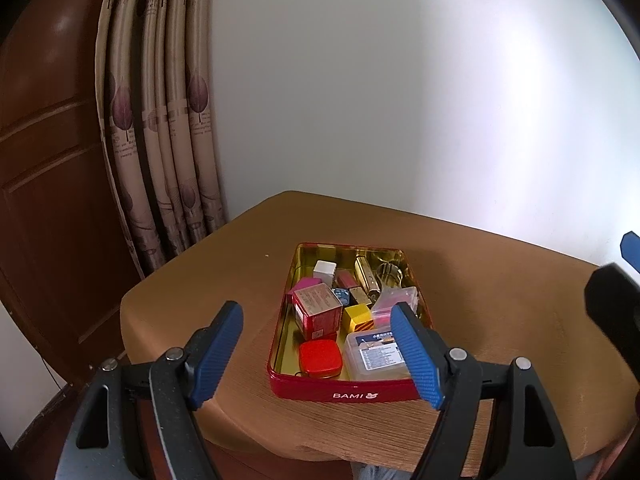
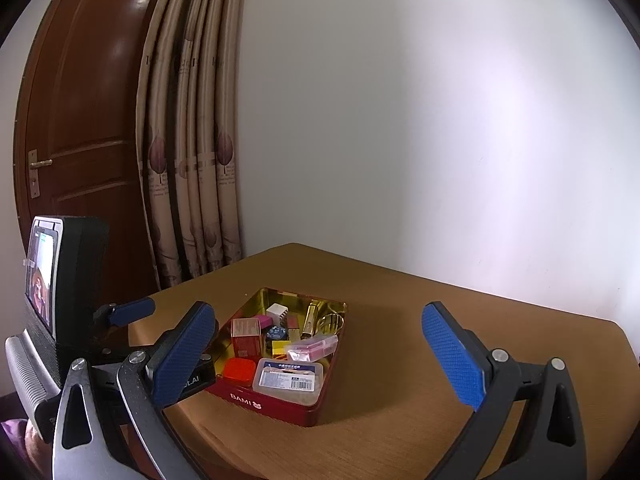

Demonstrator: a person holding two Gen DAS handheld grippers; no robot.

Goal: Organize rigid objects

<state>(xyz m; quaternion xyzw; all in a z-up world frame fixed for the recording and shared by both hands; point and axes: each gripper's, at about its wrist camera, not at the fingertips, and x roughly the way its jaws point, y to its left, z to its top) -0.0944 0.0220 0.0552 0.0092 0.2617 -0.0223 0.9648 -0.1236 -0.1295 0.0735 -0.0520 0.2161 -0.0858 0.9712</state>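
Note:
A red BAMI tin (image 1: 340, 394) with a gold inside sits on the wooden table and also shows in the right wrist view (image 2: 280, 406). It holds several small items: a red box (image 1: 318, 314), a flat red case (image 1: 320, 358), a clear plastic case (image 1: 374, 354), a yellow cube (image 1: 357, 317), a white cube (image 1: 324, 271) and a gold tube (image 1: 366, 276). My left gripper (image 1: 316, 354) is open and empty, held above the tin's near end. My right gripper (image 2: 320, 354) is open and empty, near the tin's right side.
The tin stands on a round-cornered wooden table (image 1: 500, 300) against a white wall (image 1: 400, 80). A curtain (image 1: 160, 120) and a brown door (image 1: 44, 140) are at the left. The left gripper's body with its screen (image 2: 44, 276) shows at the left of the right wrist view.

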